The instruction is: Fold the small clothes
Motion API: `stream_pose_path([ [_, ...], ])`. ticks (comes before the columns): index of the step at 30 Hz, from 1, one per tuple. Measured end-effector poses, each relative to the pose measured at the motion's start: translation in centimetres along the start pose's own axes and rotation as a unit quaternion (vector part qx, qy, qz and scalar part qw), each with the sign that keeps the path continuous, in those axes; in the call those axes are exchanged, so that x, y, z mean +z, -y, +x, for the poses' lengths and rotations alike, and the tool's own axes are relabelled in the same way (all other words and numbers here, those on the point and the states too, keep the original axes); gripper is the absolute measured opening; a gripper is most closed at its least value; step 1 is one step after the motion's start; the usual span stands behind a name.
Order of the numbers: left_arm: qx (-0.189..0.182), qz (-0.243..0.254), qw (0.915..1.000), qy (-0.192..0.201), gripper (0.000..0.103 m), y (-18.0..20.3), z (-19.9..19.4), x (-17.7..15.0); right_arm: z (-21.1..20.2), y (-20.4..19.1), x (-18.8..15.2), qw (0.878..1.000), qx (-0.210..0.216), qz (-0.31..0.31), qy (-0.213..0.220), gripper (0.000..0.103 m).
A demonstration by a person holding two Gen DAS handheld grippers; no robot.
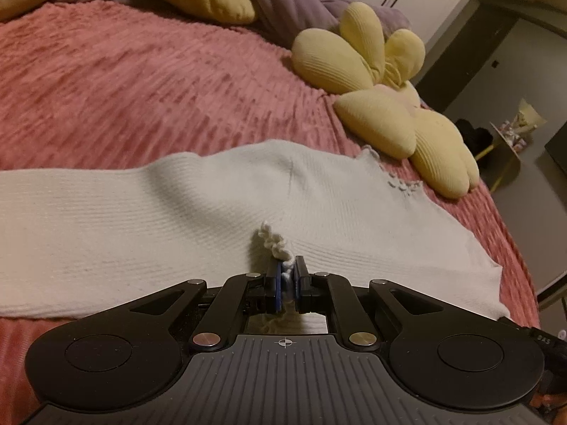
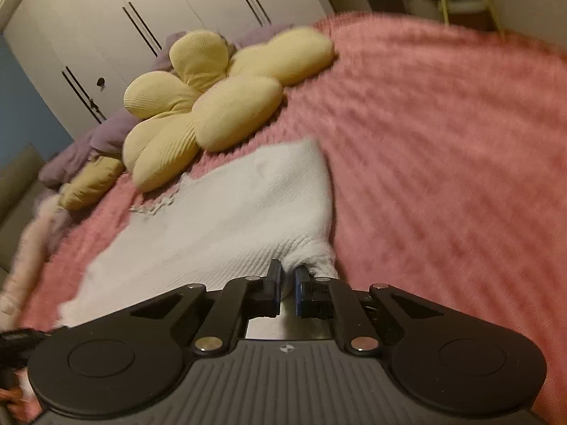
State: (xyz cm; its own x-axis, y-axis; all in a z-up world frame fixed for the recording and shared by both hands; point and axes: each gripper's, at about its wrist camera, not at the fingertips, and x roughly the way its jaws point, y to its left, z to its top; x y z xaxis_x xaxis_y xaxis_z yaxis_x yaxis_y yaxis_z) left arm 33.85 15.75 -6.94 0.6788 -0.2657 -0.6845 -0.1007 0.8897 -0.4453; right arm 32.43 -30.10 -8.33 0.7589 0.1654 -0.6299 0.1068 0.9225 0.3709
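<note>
A white ribbed knit garment [image 1: 177,219] lies spread on the pink bedspread [image 1: 124,88]. My left gripper [image 1: 287,269] is shut on its frilly near edge [image 1: 274,244], which sticks up between the fingers. In the right wrist view the same garment [image 2: 226,219] lies ahead, and my right gripper [image 2: 287,272] is shut on its thick near corner [image 2: 312,265]. A scalloped trim [image 2: 152,207] shows at the garment's far left side in that view.
A yellow flower-shaped pillow [image 1: 382,106] lies on the bed beyond the garment, also in the right wrist view [image 2: 198,106]. Purple bedding [image 1: 283,3] is bunched at the head. The bed edge drops off at the right [image 1: 514,248]. White wardrobe doors [image 2: 106,17] stand behind.
</note>
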Motion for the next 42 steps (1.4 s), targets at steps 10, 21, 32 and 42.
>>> stream_pose_path([
  [10,0.027,-0.016,0.9995,0.004,0.053,-0.6,-1.2,-0.9,-0.7,-1.3,-0.8,0.997,-0.015,-0.067,-0.020,0.020],
  [21,0.138,-0.230,0.9555,0.122,0.096,-13.9,-13.7,-5.9,-8.1,-5.7,-8.6,0.987,0.029,-0.155,0.001,0.059],
  [32,0.037,-0.487,0.8386,0.241,0.041,-26.3,-16.7,-8.4,-8.7,-9.0,-9.9,0.985,0.037,-0.166,-0.019,0.059],
  [42,0.060,-0.437,0.8734,0.207,0.009,-27.0,-16.9,-6.1,-9.2,-8.5,-9.5,0.983,0.017,-0.183,0.000,0.059],
])
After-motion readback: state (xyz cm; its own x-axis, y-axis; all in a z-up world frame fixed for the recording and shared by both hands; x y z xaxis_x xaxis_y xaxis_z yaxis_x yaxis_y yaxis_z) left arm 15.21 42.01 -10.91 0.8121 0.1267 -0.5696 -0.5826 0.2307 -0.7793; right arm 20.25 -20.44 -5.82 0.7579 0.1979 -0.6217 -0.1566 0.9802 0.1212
